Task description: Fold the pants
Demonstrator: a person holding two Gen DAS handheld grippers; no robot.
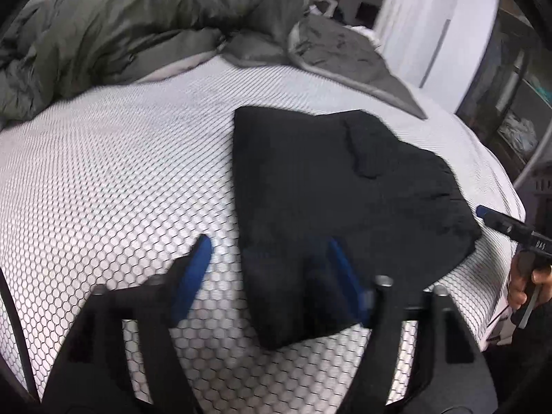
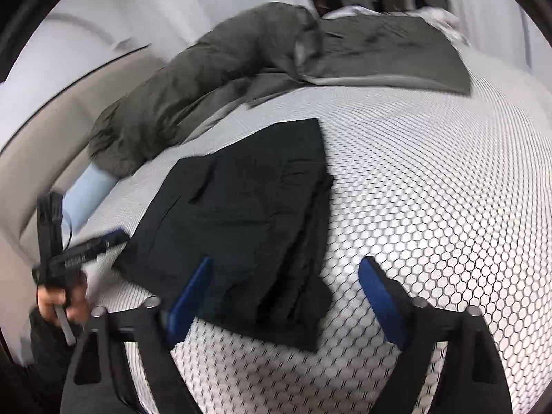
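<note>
The black pants (image 1: 331,189) lie folded into a compact stack on the white honeycomb-patterned mattress (image 1: 103,179); they also show in the right wrist view (image 2: 248,214). My left gripper (image 1: 269,248) is open and empty, its blue-padded fingers spread over the near left corner of the stack, not touching it. My right gripper (image 2: 286,272) is open and empty above the stack's near edge. The right gripper also shows at the right edge of the left wrist view (image 1: 483,212), and the left one at the left edge of the right wrist view (image 2: 114,236).
A crumpled olive-grey duvet (image 1: 145,24) and a grey blanket (image 1: 345,51) lie at the far end of the bed. A light blue pillow (image 2: 88,189) lies at the bed's side. A white wardrobe (image 1: 438,27) and dark shelves (image 1: 517,96) stand beyond the right edge.
</note>
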